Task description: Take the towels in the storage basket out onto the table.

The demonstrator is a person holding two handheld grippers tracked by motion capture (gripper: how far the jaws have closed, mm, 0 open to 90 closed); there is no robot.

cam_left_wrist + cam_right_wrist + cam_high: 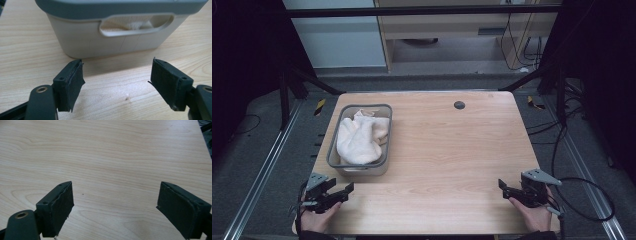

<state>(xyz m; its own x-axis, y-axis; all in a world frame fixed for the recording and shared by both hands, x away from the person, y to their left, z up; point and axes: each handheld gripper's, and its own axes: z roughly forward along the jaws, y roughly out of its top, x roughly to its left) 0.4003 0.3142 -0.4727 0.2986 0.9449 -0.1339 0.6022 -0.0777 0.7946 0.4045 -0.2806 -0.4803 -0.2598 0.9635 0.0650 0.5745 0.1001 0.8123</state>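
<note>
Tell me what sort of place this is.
Probably a lab recording station: a bare wooden table inside a black frame, loose cables on grey carpet, and a basket of cloth as the test item.

A pale wooden bench [447,150] is carrying one grey-rimmed basket [333,155]. The basket is sitting toward its left side, holding a cream cloth [359,140].

A light wooden table [447,150] with a dark round grommet [459,105] near its far edge stands on grey carpeted floor [272,130], flanked by metal floor rails [259,180]. Black frame struts [312,80] brace both sides. Beyond, a pale panel [337,40] and what appears to be a beige cabinet [452,25] stand in dim light, with cables [522,45] hanging at right.
</note>
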